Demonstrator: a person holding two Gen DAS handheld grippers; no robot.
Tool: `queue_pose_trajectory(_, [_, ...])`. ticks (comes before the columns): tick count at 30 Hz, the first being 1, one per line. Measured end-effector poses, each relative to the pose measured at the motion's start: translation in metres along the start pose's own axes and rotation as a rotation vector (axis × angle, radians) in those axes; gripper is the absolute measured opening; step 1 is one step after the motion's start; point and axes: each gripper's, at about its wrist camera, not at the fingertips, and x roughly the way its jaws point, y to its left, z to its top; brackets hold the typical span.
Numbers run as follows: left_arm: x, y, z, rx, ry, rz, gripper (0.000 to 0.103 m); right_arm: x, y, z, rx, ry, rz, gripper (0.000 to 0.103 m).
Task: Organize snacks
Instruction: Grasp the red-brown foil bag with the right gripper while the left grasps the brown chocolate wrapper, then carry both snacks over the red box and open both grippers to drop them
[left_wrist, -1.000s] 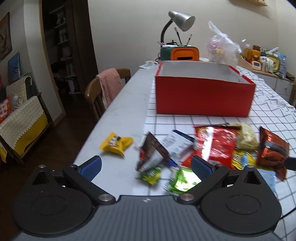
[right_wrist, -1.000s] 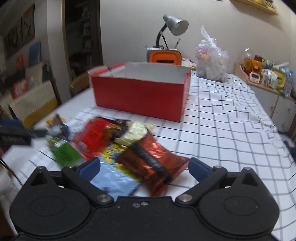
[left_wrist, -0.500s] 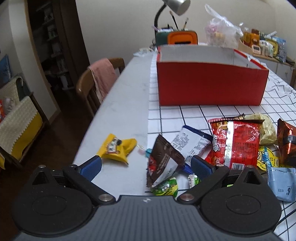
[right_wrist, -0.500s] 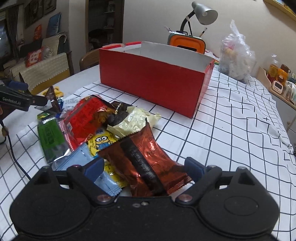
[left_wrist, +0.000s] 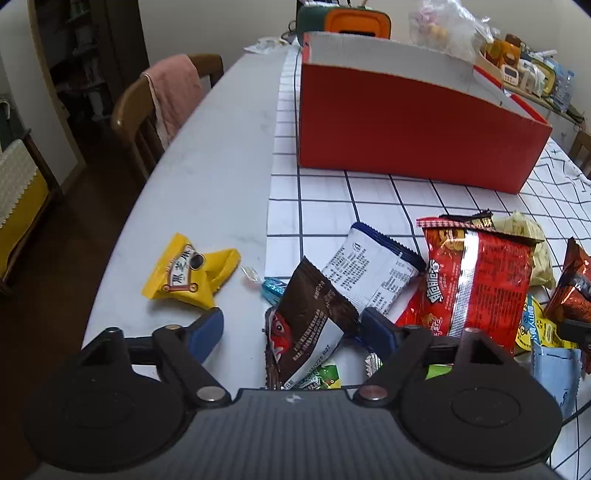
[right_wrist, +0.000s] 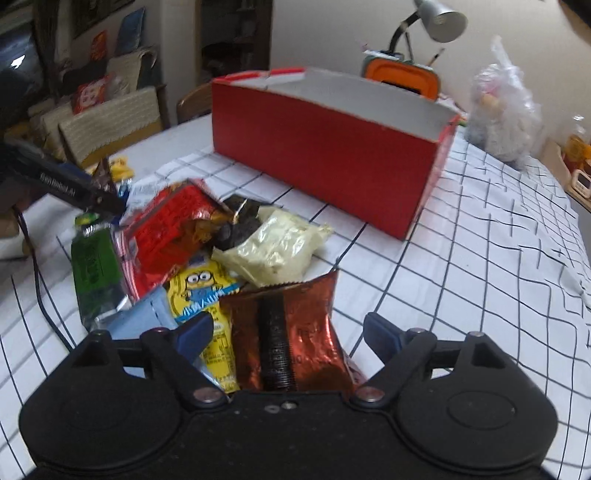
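An open red box stands on the table behind a pile of snack packets. My left gripper straddles a brown packet that stands up from the pile. Its jaws are closing, and the left pad is still apart from the packet. A yellow packet lies alone to the left. My right gripper straddles a copper-red packet. Its jaws are closing with gaps on both sides. A red packet, a pale yellow one and a green one lie in the pile.
A checked cloth covers most of the table, and bare tabletop runs to the rounded left edge. A chair with a pink cloth stands beside that edge. A desk lamp, an orange container and a clear bag sit behind the box.
Both grippers have come forward and down onto the snack pile and tilted more steeply. Both pairs of jaws have narrowed, the left around the brown packet, the right around the copper-red one.
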Motion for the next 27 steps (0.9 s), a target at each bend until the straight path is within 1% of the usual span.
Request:
queue_pose_trajectory(1, [0.001,0.000,0.000,-0.002,0.000,-0.001,0.081,0.002,0.001,0.000,-0.006,0.007,-0.005,0.086])
queue_pose_trajectory(5, [0.002,0.004,0.002,-0.026,0.003,-0.026,0.069,0.004,0.000,-0.001,0.013,0.005,0.013,0.078])
queue_pose_trajectory(7, [0.003,0.005,0.002,-0.036,0.006,-0.039,0.060,0.003,0.001,-0.002,0.020,0.000,0.021,0.070])
queue_pose_trajectory(8, [0.003,0.005,0.002,-0.038,0.007,-0.043,0.055,0.003,0.001,-0.003,0.025,-0.001,0.027,0.068])
queue_pose_trajectory(10, [0.001,0.005,0.001,-0.041,0.006,-0.045,0.052,0.002,0.001,-0.003,0.037,-0.004,0.029,0.061])
queue_pose_trajectory(12, [0.000,0.007,0.000,-0.056,0.002,-0.052,0.048,0.000,0.001,-0.004,0.045,-0.008,0.034,0.057])
queue_pose_trajectory(13, [0.000,0.009,0.000,-0.065,0.000,-0.053,0.048,-0.001,0.001,-0.004,0.052,-0.011,0.035,0.054])
queue_pose_trajectory(16, [-0.002,0.011,-0.001,-0.085,-0.008,-0.048,0.046,-0.004,0.003,-0.004,0.067,-0.021,0.032,0.050])
queue_pose_trajectory(21, [-0.007,0.012,-0.003,-0.089,-0.017,-0.045,0.045,-0.011,0.002,-0.005,0.106,-0.034,0.027,0.049])
queue_pose_trajectory(27, [-0.018,0.015,-0.008,-0.103,-0.034,-0.045,0.045,-0.028,0.009,-0.004,0.117,-0.065,0.003,0.049])
